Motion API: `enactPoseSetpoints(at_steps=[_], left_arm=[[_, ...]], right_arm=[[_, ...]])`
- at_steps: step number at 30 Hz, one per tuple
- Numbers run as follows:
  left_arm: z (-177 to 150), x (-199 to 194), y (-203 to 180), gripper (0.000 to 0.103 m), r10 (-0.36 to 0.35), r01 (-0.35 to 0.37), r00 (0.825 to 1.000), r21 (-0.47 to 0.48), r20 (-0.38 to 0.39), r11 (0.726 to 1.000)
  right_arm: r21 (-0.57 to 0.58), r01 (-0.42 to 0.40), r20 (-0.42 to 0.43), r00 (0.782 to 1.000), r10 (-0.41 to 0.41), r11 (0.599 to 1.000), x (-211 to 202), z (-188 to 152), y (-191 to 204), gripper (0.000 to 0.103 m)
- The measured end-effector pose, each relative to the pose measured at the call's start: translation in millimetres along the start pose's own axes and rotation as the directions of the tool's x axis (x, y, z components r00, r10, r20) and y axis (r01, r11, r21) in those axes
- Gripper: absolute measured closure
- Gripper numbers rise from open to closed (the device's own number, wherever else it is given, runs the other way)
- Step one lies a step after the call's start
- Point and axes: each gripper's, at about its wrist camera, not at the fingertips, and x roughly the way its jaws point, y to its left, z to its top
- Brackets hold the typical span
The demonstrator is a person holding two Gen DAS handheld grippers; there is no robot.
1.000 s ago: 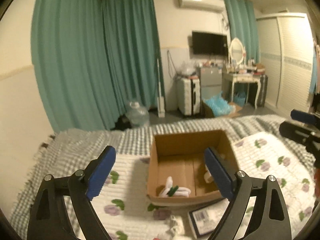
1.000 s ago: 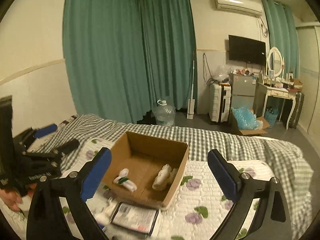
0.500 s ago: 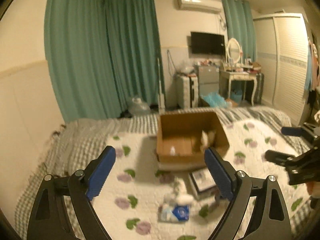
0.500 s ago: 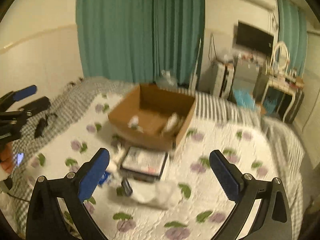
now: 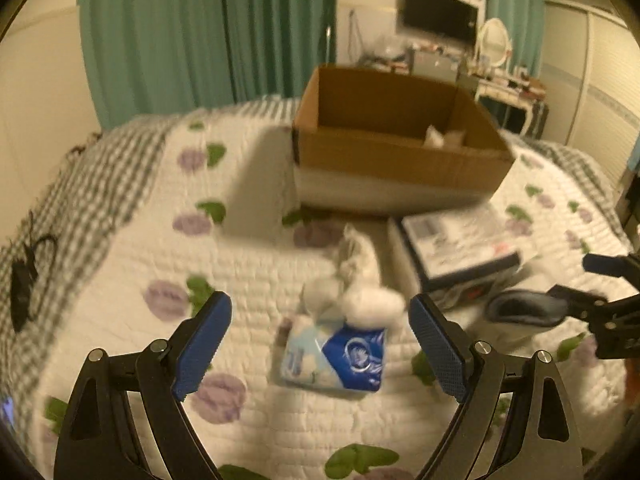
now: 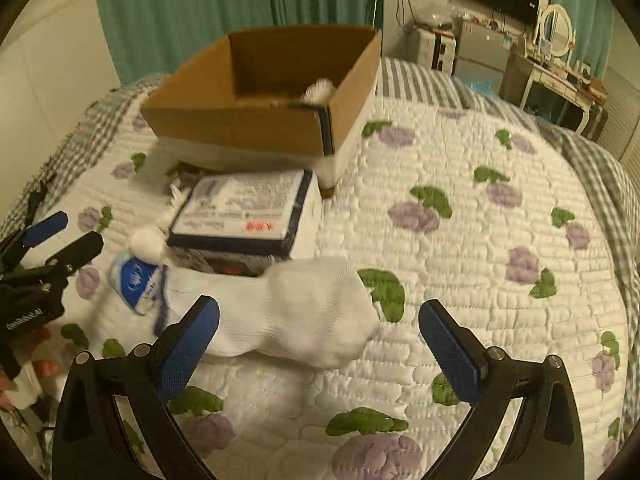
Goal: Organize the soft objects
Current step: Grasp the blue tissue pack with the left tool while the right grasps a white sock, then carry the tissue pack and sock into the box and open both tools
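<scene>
The left gripper (image 5: 320,344) hangs over the bed (image 5: 248,264) with its jaws spread wide and nothing between them. Below its gap lies a blue-and-white tissue pack (image 5: 334,354), flat on the quilt, with a white fluffy ball (image 5: 374,306) touching its far edge. A crumpled white soft piece (image 5: 354,256) lies just beyond the ball, toward the box (image 5: 396,156).

The right gripper (image 6: 320,344) also has its jaws wide apart, gripping nothing. A white sock (image 6: 280,312) lies flat on the quilt under and just ahead of its gap. The sock's long axis runs left to right across the view; the bulkier rounded end points right, and the thinner end with a dark band reaches left to the tissue pack (image 6: 134,280). The left finger (image 6: 188,352) overlaps the sock's near edge in the picture; whether it touches I cannot tell.

A flat printed package (image 6: 244,212) lies between the sock and the box (image 6: 256,120), touching or almost touching the sock's far edge. The box is open on top, and 1 white soft item (image 6: 320,90) shows inside, against its right wall.
</scene>
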Motion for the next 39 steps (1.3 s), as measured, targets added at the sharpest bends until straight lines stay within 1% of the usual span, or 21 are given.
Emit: enactPoseSetpoints(at_steps=[3, 6, 7, 10, 11, 13, 15, 17, 20, 22, 23, 25, 26, 30, 33, 35, 39], left_arm=[[-10.3, 11.9, -0.7, 0.012, -0.034, 0.034, 0.998, -0.012, -0.044, 0.999], [-16.9, 22.8, -3.1, 0.012, -0.015, 0.015, 0.997, -0.002, -0.074, 1.000], [-20.1, 28.8, -4.2, 0.012, -0.019, 0.019, 0.994, 0.003, -0.104, 1.000], [-28.4, 42.4, -5.5, 0.013, -0.076, 0.075, 0.982, -0.009, -0.173, 0.997], [-30.8, 46.0, -7.0, 0.013, -0.067, 0.068, 0.980, 0.000, -0.185, 0.998], [-34.8, 52.7, -14.7, 0.013, -0.020, 0.034, 0.979, 0.066, -0.200, 0.997], [-38.0, 60.6, -21.6, 0.013, -0.007, 0.033, 0.975, 0.111, -0.223, 0.993], [-39.1, 64.9, -24.7, 0.013, 0.002, 0.027, 0.976, 0.128, -0.218, 0.991], [-38.5, 67.5, -23.0, 0.013, -0.023, 0.048, 0.976, 0.112, -0.215, 0.993], [-38.4, 69.0, -19.1, 0.014, -0.050, 0.072, 0.975, 0.094, -0.217, 0.993], [-38.9, 69.2, -17.4, 0.016, -0.063, 0.083, 0.974, 0.085, -0.219, 0.993], [-40.1, 67.3, -15.8, 0.028, -0.076, 0.095, 0.974, 0.080, -0.216, 0.992], [-40.5, 64.9, -14.6, 0.029, -0.084, 0.103, 0.974, 0.076, -0.212, 0.992], [-43.1, 52.8, -6.7, 0.030, -0.103, 0.120, 0.973, 0.068, -0.206, 0.990], [-44.4, 36.7, -1.2, 0.030, -0.120, 0.130, 0.974, 0.036, -0.194, 0.991], [-43.5, 24.5, 4.0, 0.030, -0.122, 0.128, 0.977, 0.028, -0.173, 0.991], [-37.8, -12.6, 10.9, 0.030, -0.137, 0.139, 0.985, 0.014, -0.104, 0.990]], right_arm=[[-0.007, -0.004, -0.040, 0.999, 0.003, 1.000, 13.2, -0.8, 2.8, 0.003], [-0.015, -0.005, -0.060, 0.998, 0.004, 1.000, 20.2, -1.5, 5.6, 0.004], [-0.014, -0.008, -0.064, 0.998, 0.007, 1.000, 22.0, -1.5, 6.0, 0.004], [-0.010, -0.018, -0.072, 0.997, 0.017, 1.000, 24.0, -1.5, 6.4, 0.006], [-0.009, -0.020, -0.074, 0.997, 0.019, 1.000, 24.5, -1.5, 6.1, 0.006], [-0.002, -0.033, -0.083, 0.996, 0.033, 0.999, 26.8, -1.9, 5.7, 0.008], [0.002, -0.055, -0.093, 0.994, 0.055, 0.998, 29.0, -2.4, 6.0, 0.016], [-0.002, -0.075, -0.100, 0.992, 0.075, 0.997, 29.6, -3.3, 8.5, 0.027], [-0.022, -0.079, -0.101, 0.992, 0.077, 0.997, 28.3, -5.5, 13.0, 0.033], [-0.025, -0.070, -0.094, 0.993, 0.068, 0.997, 26.0, -7.8, 13.5, 0.042], [-0.023, -0.067, -0.091, 0.994, 0.065, 0.997, 24.7, -8.6, 13.2, 0.048], [-0.017, -0.063, -0.079, 0.995, 0.062, 0.998, 20.4, -10.3, 12.1, 0.053], [-0.017, -0.061, -0.074, 0.995, 0.060, 0.998, 18.7, -10.8, 12.2, 0.055], [-0.030, -0.034, -0.023, 0.999, 0.033, 0.999, 2.0, -15.2, 17.1, 0.059], [-0.035, -0.027, 0.007, 1.000, 0.027, 0.999, -10.3, -19.0, 20.8, 0.060], [-0.037, -0.020, 0.033, 0.999, 0.021, 0.999, -21.1, -21.8, 23.5, 0.060], [-0.024, -0.030, 0.090, 0.995, 0.032, 0.999, -46.2, -23.9, 27.3, 0.060]])
